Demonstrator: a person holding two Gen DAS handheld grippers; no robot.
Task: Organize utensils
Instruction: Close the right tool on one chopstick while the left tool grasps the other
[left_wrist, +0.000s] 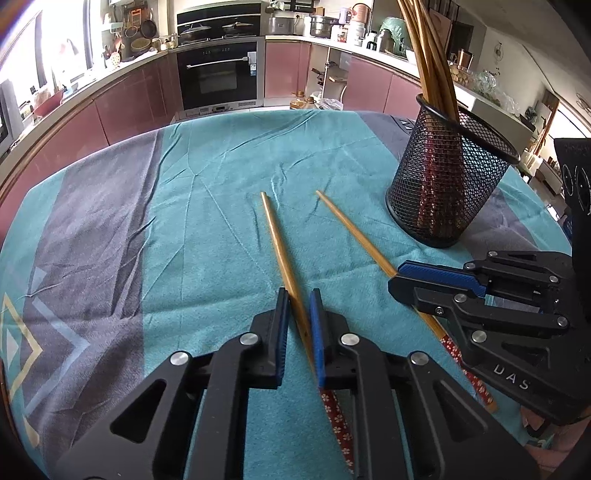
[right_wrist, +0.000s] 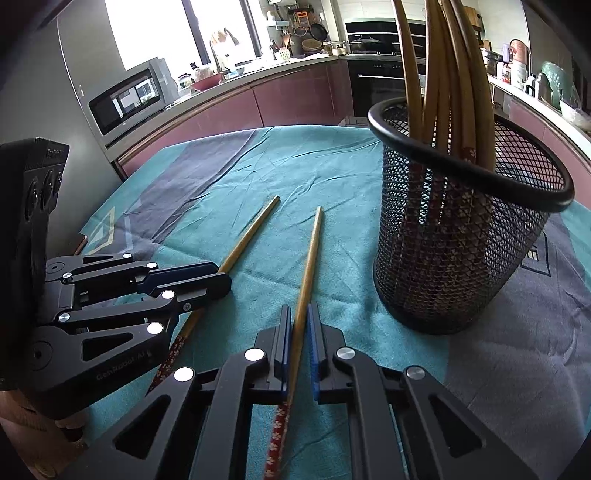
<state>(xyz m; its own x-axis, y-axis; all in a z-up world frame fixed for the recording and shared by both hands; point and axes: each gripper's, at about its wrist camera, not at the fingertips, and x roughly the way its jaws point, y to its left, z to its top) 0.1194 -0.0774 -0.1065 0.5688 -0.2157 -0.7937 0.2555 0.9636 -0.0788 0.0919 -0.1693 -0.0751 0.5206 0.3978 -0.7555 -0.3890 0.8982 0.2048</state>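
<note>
Nearest, the left gripper (left_wrist: 298, 306) pinches one chopstick (left_wrist: 280, 251) between its blue pads, the stick's tip resting on the teal cloth (left_wrist: 207, 221). Just beside it, the right gripper (right_wrist: 298, 321) is clamped on a second chopstick (right_wrist: 310, 258) the same way. Behind them to the right a mesh cup (right_wrist: 461, 240) stands upright on the cloth, holding more chopsticks (right_wrist: 454, 74).
</note>
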